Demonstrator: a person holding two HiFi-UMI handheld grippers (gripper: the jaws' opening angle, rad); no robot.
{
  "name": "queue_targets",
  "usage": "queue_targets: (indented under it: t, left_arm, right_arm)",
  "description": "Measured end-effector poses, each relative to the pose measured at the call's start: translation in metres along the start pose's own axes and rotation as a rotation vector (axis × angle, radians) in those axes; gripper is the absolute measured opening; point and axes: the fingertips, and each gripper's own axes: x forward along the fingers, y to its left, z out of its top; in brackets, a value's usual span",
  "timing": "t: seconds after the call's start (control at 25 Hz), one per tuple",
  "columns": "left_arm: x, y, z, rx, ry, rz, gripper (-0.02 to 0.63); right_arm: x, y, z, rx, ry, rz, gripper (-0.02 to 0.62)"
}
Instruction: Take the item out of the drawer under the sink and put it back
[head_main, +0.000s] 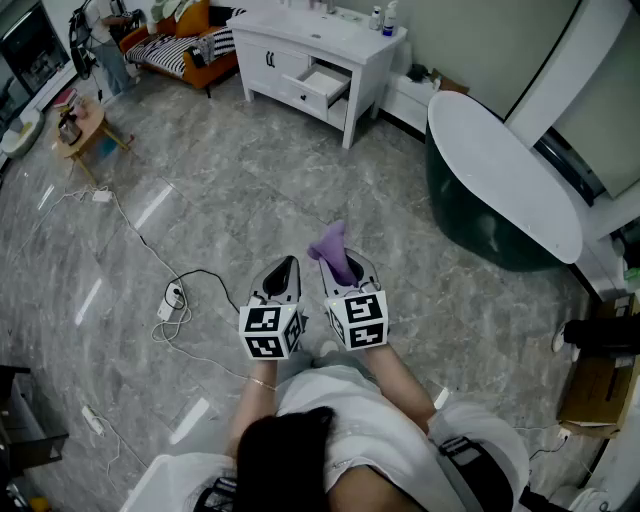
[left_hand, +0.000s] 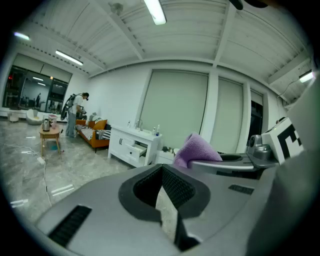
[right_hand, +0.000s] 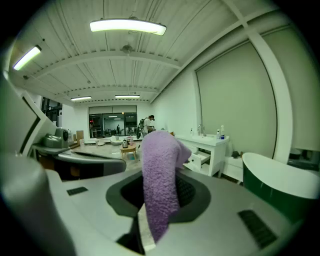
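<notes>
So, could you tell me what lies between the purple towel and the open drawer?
Only bare floor, seen in the head view, between the towel and the drawer.

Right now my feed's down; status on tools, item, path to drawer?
Right tool shut on purple towel. Left tool shut, empty. Drawer open ahead. Power strip left of path.

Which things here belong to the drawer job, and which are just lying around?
Job: purple cloth in the right gripper, open drawer, white sink cabinet.
Lying about: bathtub, power strip with cable, orange sofa, small side table, cardboard box.
</notes>
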Motion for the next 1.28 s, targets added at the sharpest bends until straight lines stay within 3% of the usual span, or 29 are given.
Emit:
queue_targets:
  t: [0.56,1.0,1.28]
  left_arm:
    - [0.012,-0.02,0.002,-0.027,-0.025,-0.02,0.005]
    - [0.05,-0.016,0.004,-0.043,-0.027,-0.051,0.005]
    - [0.105,0.003,0.017,-0.056,-0.014,-0.096,0.005]
  right_arm:
    - [-0.004,-0.013,0.004,0.023,-0.026,0.055,0.104]
    - [0.02,-0.038,0.002,0.036,-0.015,0.02,0.104]
    - [0.067,-0.064,0.01,0.026,0.01,-0.012,0.106]
